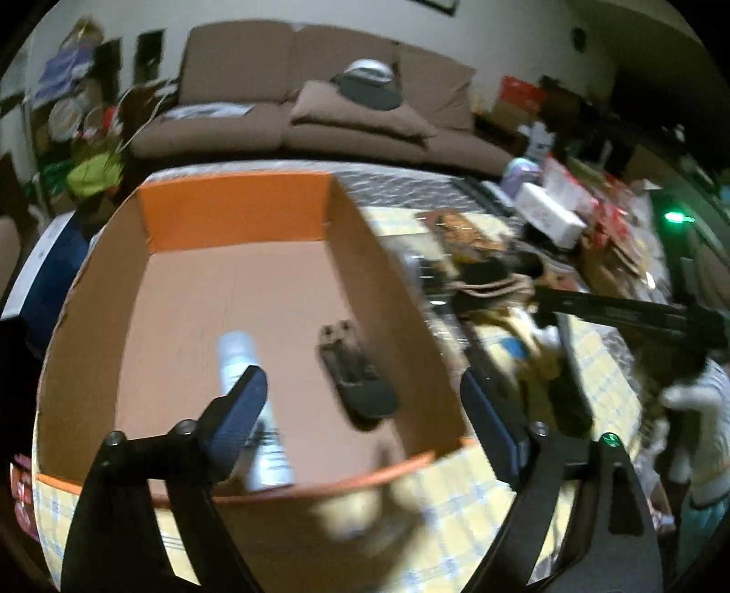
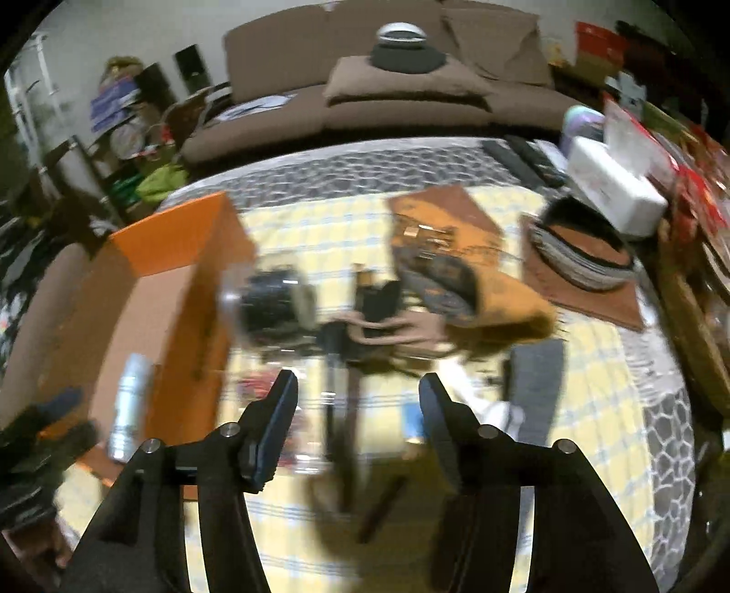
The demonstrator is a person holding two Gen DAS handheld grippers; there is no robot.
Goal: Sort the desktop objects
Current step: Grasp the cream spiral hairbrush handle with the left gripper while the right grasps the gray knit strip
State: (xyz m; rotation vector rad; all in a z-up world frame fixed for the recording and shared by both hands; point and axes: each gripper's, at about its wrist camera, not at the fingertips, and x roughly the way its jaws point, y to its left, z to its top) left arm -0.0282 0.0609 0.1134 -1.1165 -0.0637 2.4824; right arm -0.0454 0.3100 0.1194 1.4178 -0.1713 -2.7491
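The left gripper (image 1: pixel 365 410) stands nearest, its fingers wide apart and empty above the orange cardboard box (image 1: pixel 232 214), where a white tube (image 1: pixel 248 410) and a dark flat tool (image 1: pixel 351 374) already lie on the floor. The right gripper (image 2: pixel 358 410) hangs, fingers apart and bare, over the blurred heap of loose objects (image 2: pixel 365 319) on the checked cloth (image 2: pixel 319 228) beside the box. To do well, settle on one item, come straight down, and close only when both pads flank it.

Brown sofa (image 2: pixel 410 91) behind the table; white helmet (image 2: pixel 401 34) atop its cushion (image 2: pixel 401 84); green bag (image 2: pixel 159 180) left of the sofa.
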